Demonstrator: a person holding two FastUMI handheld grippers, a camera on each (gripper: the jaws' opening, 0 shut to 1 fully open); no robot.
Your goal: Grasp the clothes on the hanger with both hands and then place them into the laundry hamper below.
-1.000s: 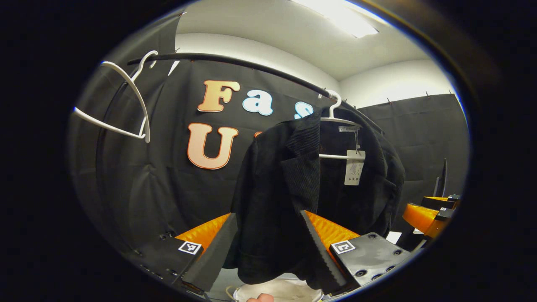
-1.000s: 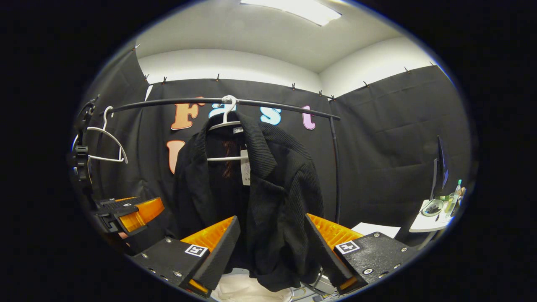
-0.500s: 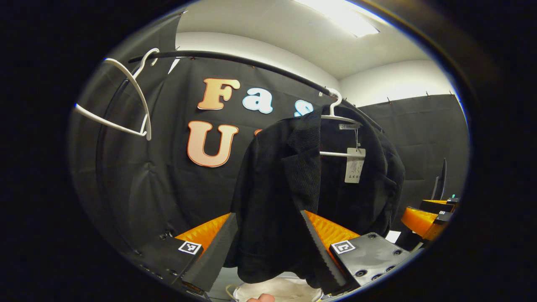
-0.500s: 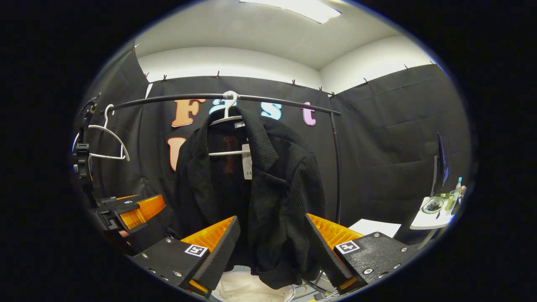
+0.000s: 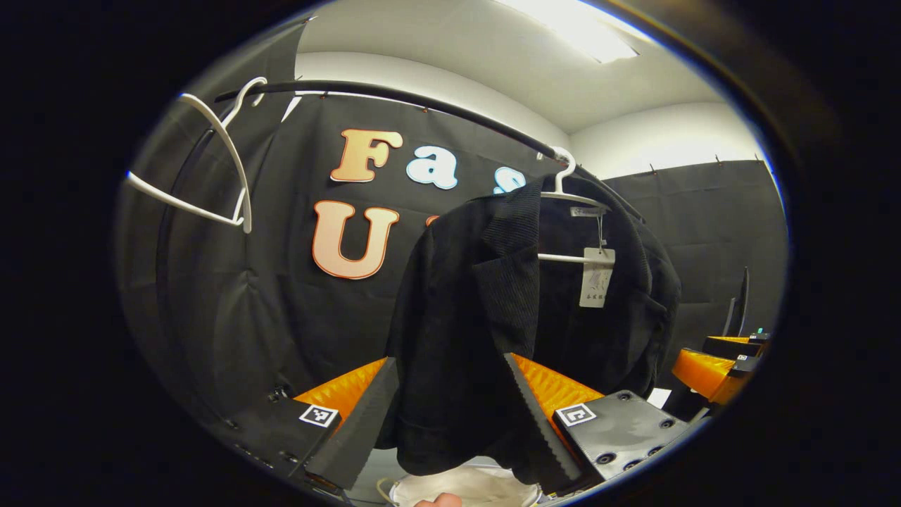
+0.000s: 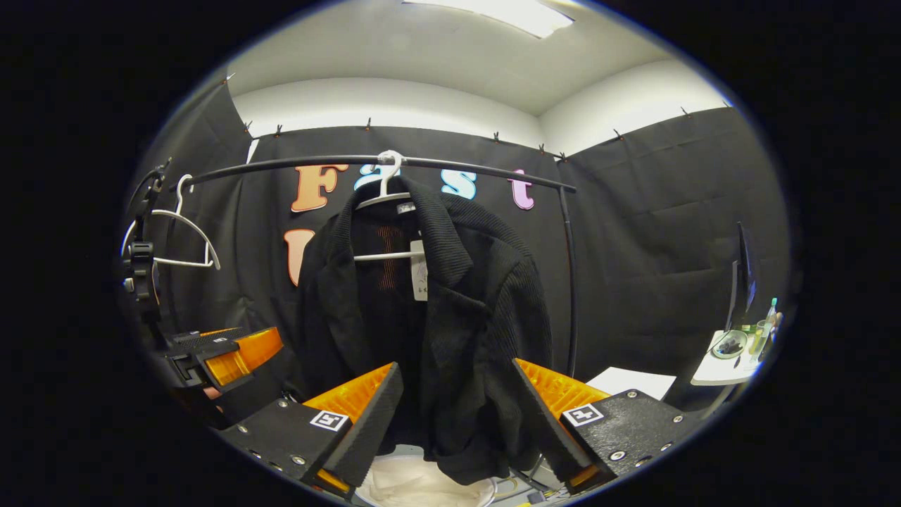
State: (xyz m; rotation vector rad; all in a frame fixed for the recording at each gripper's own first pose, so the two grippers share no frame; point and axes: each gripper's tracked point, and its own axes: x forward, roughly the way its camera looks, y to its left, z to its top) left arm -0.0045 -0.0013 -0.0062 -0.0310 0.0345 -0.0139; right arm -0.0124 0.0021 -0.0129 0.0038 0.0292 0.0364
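The left claw (image 5: 450, 415) is spread wide, its fingers framing the lower hem of the black jacket (image 5: 486, 317) without pressing it. The right claw (image 6: 454, 415) is likewise spread and holds nothing. The jacket hangs on its white hanger (image 6: 383, 201) from the rail (image 6: 281, 167), above the pale hamper (image 6: 415, 486). Grasping and placing both remain.

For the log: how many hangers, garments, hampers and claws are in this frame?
Hangers: 2, one bare, one under the jacket
Garments: 1, black jacket
Hampers: 1
Claws: 2, left claw, right claw
Total: 6
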